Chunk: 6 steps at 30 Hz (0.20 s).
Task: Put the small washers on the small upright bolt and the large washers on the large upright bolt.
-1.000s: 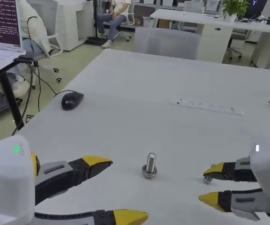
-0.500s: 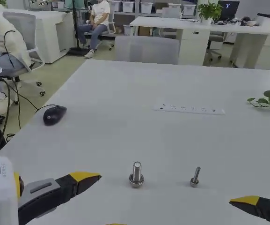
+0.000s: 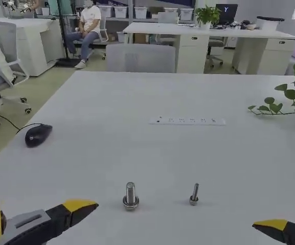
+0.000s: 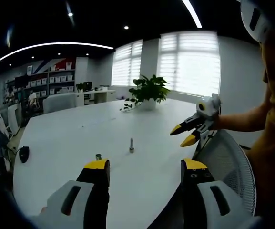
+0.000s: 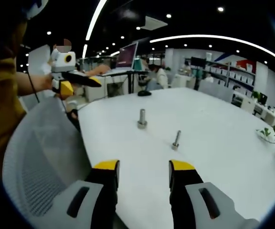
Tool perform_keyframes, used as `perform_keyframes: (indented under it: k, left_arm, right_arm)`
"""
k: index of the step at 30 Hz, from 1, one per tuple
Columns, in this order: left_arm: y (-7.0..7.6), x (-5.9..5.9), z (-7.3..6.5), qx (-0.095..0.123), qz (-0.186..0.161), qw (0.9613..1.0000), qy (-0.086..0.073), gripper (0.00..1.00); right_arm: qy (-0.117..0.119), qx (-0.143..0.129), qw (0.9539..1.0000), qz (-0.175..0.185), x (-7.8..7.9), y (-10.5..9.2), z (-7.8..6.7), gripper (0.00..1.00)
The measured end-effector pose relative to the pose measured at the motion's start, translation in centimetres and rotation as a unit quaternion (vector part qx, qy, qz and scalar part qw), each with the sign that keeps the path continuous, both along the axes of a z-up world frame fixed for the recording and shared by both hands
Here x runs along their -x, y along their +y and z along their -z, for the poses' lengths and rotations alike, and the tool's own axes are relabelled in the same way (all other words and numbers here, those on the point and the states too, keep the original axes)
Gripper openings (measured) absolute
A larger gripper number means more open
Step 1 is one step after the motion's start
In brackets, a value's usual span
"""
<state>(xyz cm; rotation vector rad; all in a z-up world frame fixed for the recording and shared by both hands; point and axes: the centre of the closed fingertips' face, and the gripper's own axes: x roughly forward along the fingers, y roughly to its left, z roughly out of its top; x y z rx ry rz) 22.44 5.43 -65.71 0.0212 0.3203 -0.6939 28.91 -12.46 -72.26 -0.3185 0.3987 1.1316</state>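
Right gripper view: small bolt (image 5: 176, 139) stands ahead of right claw (image 5: 143, 165).

The long white table (image 3: 224, 153) carried very little. Near its front edge the large bolt (image 3: 130, 196) stood upright on its broad base. The small bolt (image 3: 194, 194) stood upright to its right, with bare tabletop between the two. Farther back, a white power strip (image 3: 187, 121) lay flat across the middle. A black mouse (image 3: 37, 135) sat near the left edge. Toward the right end, a leafy potted plant (image 4: 149, 90) stood on the top.
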Motion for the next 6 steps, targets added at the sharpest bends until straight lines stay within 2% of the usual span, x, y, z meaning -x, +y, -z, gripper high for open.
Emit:
perform_keyframes:
  k: [3, 6]
  left_arm:
    - [0.0, 0.3, 0.1, -0.004, -0.002, 1.0000, 0.003, 0.60]
    - [0.1, 0.6, 0.2, -0.003, -0.004, 1.0000, 0.005, 0.60]
  right_arm:
    - [0.001, -0.005, 1.0000, -0.002, 0.0, 0.3, -0.2, 0.42]
    - [0.009, -0.030, 0.9995, -0.001, 0.1, 0.9, -1.1, 0.45]
